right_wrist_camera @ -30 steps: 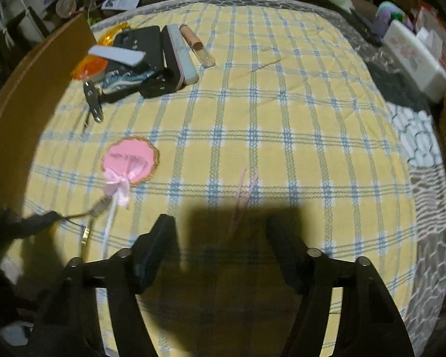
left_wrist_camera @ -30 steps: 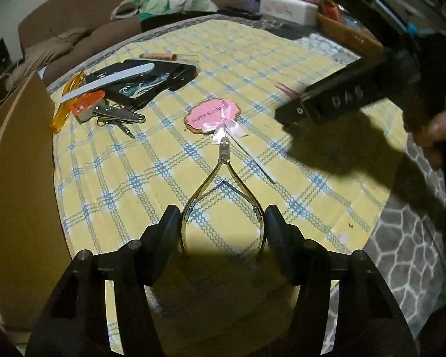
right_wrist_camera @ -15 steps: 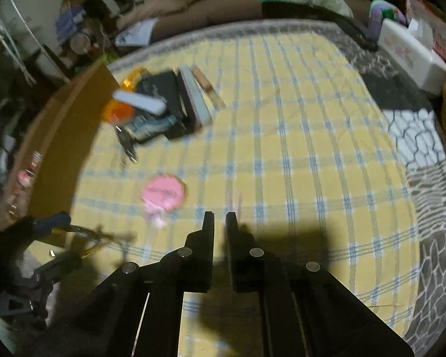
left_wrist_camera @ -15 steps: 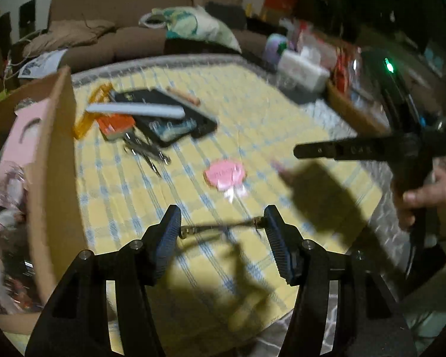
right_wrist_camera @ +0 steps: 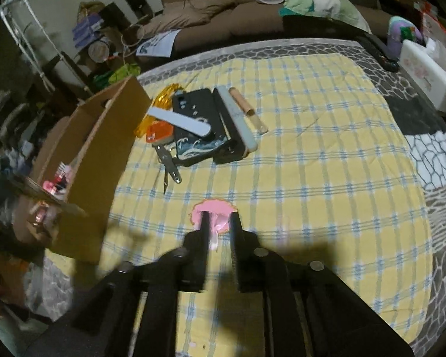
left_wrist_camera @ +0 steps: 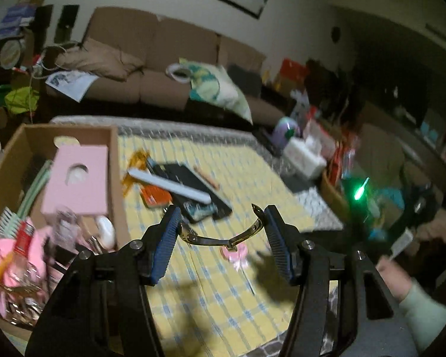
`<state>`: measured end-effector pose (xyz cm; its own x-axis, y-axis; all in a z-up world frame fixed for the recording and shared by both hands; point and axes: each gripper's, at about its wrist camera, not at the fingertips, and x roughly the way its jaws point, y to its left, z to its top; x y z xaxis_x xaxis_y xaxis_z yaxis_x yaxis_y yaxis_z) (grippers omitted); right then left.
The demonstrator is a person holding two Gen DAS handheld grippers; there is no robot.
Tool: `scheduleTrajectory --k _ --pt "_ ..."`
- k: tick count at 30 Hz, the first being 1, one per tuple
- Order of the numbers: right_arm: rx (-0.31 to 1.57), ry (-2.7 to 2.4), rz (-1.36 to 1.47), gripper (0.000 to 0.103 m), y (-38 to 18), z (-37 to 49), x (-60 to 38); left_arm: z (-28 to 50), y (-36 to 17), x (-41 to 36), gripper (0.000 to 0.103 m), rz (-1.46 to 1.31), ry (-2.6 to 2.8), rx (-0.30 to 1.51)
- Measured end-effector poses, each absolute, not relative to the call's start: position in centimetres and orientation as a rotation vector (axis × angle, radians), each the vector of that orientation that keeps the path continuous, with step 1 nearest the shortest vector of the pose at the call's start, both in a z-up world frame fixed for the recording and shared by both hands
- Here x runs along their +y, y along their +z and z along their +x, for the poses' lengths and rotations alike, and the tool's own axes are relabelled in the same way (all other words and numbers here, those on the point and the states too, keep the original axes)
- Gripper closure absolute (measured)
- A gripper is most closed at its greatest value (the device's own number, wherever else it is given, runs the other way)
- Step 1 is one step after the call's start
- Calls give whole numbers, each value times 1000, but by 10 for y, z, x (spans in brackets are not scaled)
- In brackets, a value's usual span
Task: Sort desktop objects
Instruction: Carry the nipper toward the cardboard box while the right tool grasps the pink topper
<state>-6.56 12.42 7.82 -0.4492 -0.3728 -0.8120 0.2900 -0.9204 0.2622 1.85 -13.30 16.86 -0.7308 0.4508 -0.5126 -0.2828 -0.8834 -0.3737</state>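
My left gripper (left_wrist_camera: 220, 223) is shut on the gold cuticle nipper (left_wrist_camera: 223, 236), held crosswise between the blue pads, lifted above the yellow checked cloth (left_wrist_camera: 211, 291) beside the cardboard box (left_wrist_camera: 116, 178). My right gripper (right_wrist_camera: 218, 223) has its fingers close together with a narrow gap, low over the pink birthday topper (right_wrist_camera: 214, 211), whose white stick shows between the fingers; whether it grips it I cannot tell. The topper also shows in the left wrist view (left_wrist_camera: 238, 254).
A pile lies on the cloth beside the box: black phone cases (right_wrist_camera: 199, 131), white nail files (right_wrist_camera: 181, 120), an orange item (right_wrist_camera: 159, 132), metal clippers (right_wrist_camera: 169, 165), a tan tube (right_wrist_camera: 246, 110). The cardboard box (right_wrist_camera: 98, 154) holds several items. A white tissue box (right_wrist_camera: 428, 71) sits far right.
My left gripper closed on the nipper, lifted it off the cloth and swung it towards the box. My right gripper narrowed and moved left over the pink topper.
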Motion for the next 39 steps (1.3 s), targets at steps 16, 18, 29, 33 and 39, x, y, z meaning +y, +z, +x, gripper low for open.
scheduleTrajectory --k 16,18,29,33,39 --pt "282 -2424 1438 44 7 -83 56 17 176 -210 48 -829 2662 -542" --pt "239 -2413 1441 45 9 -83 59 18 176 -218 48 -824 2668 -558" --pt "82 -2398 1135 45 123 -52 27 27 175 -278 48 -929 2745 -572" --pt "73 -2301 1063 44 147 -40 -20 26 162 -290 48 -1051 2787 -512" --pt "103 -2191 1099 44 138 -51 -105 28 155 -297 48 -1147 2786 -460"
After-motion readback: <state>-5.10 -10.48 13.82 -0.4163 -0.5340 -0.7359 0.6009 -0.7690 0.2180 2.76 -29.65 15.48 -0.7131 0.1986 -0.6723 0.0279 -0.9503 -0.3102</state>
